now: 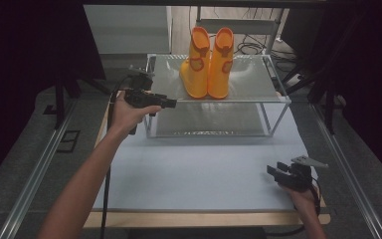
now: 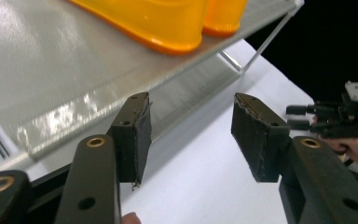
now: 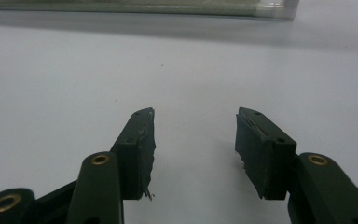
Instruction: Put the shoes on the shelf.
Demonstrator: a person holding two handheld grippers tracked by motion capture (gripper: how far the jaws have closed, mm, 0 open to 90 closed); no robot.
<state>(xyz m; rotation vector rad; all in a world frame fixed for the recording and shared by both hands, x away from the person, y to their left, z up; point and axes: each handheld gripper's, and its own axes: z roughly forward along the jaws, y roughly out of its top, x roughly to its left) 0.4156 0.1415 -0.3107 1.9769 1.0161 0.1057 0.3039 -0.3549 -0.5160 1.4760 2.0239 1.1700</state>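
Observation:
A pair of orange rubber boots stands upright, side by side, on the top shelf of a clear two-level rack at the back of the table. My left gripper hovers open at the rack's front left corner, level with the top shelf, and points right. In the left gripper view its jaws are spread with nothing between them; the shelf edge runs just beyond them and the boot soles lie farther along. My right gripper rests open and holding nothing, low over the table's front right.
The pale blue-white tabletop spreads in front of the rack, with a wooden strip along its near edge. The rack's lower shelf has nothing on it. Metal rails run along both sides of the table. Dark stands and cables sit behind.

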